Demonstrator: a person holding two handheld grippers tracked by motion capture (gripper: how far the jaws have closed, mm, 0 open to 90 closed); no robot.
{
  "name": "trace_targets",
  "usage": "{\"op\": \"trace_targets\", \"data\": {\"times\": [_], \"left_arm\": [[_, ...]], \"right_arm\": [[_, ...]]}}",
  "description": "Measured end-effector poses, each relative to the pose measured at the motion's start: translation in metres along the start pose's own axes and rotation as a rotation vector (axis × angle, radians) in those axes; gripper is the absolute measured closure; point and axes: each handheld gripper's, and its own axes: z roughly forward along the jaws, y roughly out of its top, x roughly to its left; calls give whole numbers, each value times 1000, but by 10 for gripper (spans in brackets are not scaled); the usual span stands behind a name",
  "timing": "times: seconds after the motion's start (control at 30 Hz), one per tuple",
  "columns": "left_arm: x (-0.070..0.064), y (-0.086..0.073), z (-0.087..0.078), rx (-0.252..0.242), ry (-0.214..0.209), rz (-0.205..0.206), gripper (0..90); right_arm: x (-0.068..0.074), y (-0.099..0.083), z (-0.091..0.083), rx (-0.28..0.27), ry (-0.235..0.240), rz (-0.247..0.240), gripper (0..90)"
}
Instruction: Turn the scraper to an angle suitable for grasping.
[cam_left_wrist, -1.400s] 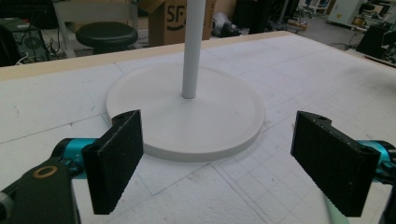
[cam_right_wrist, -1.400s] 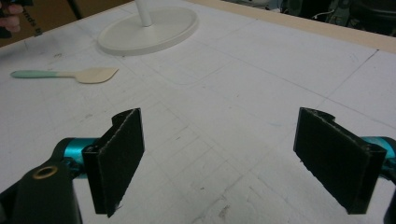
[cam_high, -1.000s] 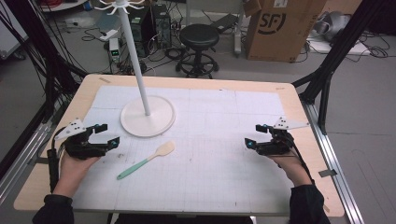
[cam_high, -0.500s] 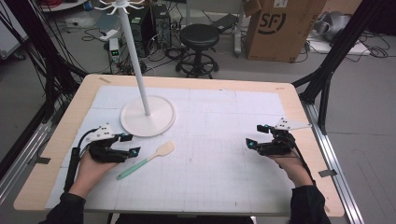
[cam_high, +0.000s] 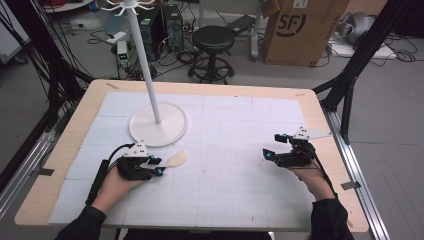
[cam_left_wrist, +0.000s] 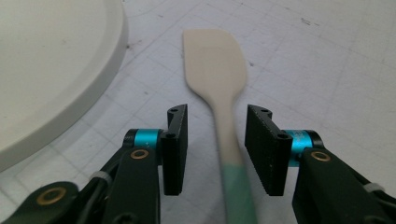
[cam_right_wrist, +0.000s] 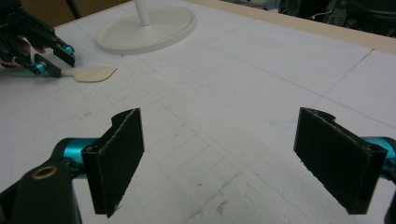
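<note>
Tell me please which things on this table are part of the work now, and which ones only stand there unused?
In use:
left gripper, open, jaws either side of the spatula's handle
spatula, flat on the table mat

Standing by:
right gripper, open over bare mat
white stand with round base, beside the spatula

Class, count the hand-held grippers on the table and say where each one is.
2. The left hand-held gripper straddles the spatula handle near the stand base; the right hand-held gripper sits open at the table's right side.
</note>
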Motion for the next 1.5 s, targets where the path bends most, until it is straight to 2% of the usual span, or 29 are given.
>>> {"op": "trace_targets", "data": {"times": [0.07, 0.13, 0.17, 0.2, 0.3, 0.33, 0.47, 0.53, 0.57, 0.63, 0.77, 0.9, 0.93, 0.97, 1.0, 1.03, 1.07, 1.1, 1.13, 1.17, 1.3, 1.43, 1.5], "left_arm": [[-3, 1, 1, 5, 18, 18, 673], [-4, 1, 2, 8, 18, -8, 733], [-5, 1, 2, 6, 21, -14, 733], [-6, 1, 3, 0, 26, -23, 796], [-6, 1, 3, -3, 26, -25, 803], [-7, 2, 2, 4, 30, -8, 805], [-5, 6, 3, 17, 18, 15, 809], [-5, 11, 3, -6, -2, 50, 809], [-5, 21, 4, -6, -21, 71, 810], [-5, 26, 5, -13, -27, 86, 810], [-9, 51, 17, -35, -93, 136, 810], [-19, 74, 42, -3, -175, 216, 810], [-25, 82, 56, 9, -209, 253, 810], [-28, 85, 62, 7, -228, 269, 810], [-28, 85, 62, 7, -228, 269, 810], [-32, 91, 75, 21, -266, 287, 810], [-32, 91, 75, 21, -266, 287, 810], [-35, 95, 81, 33, -276, 318, 810], [-42, 101, 91, 30, -315, 362, 810], [-42, 101, 91, 30, -315, 362, 810], [-54, 111, 113, 76, -364, 446, 809], [-54, 110, 124, 86, -377, 446, 806], [-51, 109, 126, 79, -385, 414, 800]], "right_arm": [[0, 0, 0, -3, 0, 1, 153], [-1, 0, 0, 0, 2, 1, 153], [-1, 0, 0, 0, 2, 1, 153], [-1, 0, 0, 0, 1, 4, 153], [-1, -1, 0, 1, 3, 3, 153], [-1, -1, 0, 3, 3, 5, 153], [-1, 0, -1, -5, 5, 6, 153], [-1, 0, -1, -7, 9, 11, 153], [-1, 0, -1, -11, 6, 2, 153], [-2, 0, -2, -10, 7, 5, 153], [-2, 1, -2, -21, 8, 6, 153], [-2, 1, -3, -19, 11, 13, 153], [-2, 1, -3, -22, 11, 13, 153], [-2, 1, -3, -24, 10, 11, 154], [-2, 1, -3, -24, 10, 11, 154], [-2, 1, -3, -26, 11, 15, 154], [-2, 1, -3, -26, 11, 15, 154], [-2, 1, -3, -26, 11, 15, 153], [-2, 1, -3, -26, 12, 12, 154], [-2, 1, -3, -26, 12, 12, 154], [-1, 1, -2, -18, 15, 16, 153], [0, 1, -2, -16, 16, 5, 153], [0, 1, -2, -15, 15, 4, 153]]}}
